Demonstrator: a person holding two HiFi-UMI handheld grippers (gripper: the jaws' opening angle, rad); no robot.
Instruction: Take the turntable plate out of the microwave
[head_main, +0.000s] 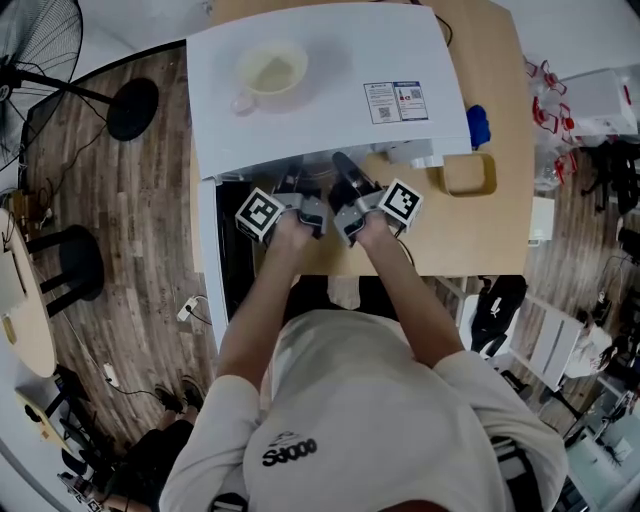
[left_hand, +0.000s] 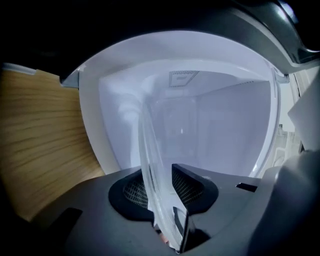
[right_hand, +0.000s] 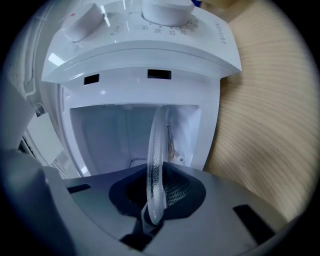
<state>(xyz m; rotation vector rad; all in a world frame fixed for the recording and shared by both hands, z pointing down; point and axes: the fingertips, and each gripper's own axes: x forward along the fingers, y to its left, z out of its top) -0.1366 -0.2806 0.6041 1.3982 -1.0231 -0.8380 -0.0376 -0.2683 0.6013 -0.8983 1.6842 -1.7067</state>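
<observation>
One firm grip: right hand-held gripper (right_hand: 155, 195) clamps turntable plate (right_hand: 156, 145) rim | left hand-held gripper (left_hand: 161, 190) part-open, rim between jaws unpressed | plate edge-on, reaching straight ahead of both into microwave (head_main: 320, 90) cavity mouth

On top of the microwave (head_main: 330, 125) I see a label sticker (head_main: 396, 102) with a QR code and blue blocks, but its print is too small for me to read. In the right gripper view the timer dial (right_hand: 167, 10) has a scale where I make out 30, 25 and 20. The left marker cube (head_main: 262, 213) and right marker cube (head_main: 402, 203) carry black-and-white square codes. The shirt (head_main: 380, 400) bears a black logo (head_main: 290, 450) I can't read for certain.
</observation>
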